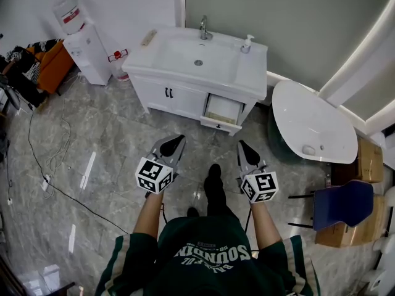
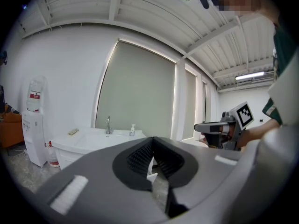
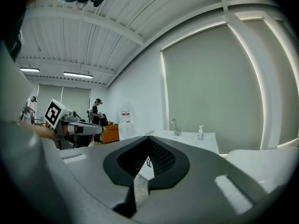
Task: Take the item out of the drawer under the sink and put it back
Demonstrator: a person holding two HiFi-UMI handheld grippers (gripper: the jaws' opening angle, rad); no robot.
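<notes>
A white vanity with a sink (image 1: 197, 60) stands against the far wall. Its lower right drawer (image 1: 222, 111) is pulled out; the inside looks pale and I cannot make out any item in it. I hold both grippers at waist height, a step back from the vanity. My left gripper (image 1: 178, 139) points at the cabinet front, jaws together with nothing between them (image 2: 152, 139). My right gripper (image 1: 242, 144) points toward the open drawer, also shut and empty (image 3: 149, 139). Each gripper view shows the other gripper beside it.
A faucet (image 1: 203, 29) and a soap bottle (image 1: 247, 43) sit on the vanity top. A water dispenser (image 1: 86, 48) stands to the left and a white bathtub (image 1: 311, 128) to the right. A blue chair (image 1: 342, 203) and cardboard boxes (image 1: 369, 159) are at far right. Cables trail across the floor at left.
</notes>
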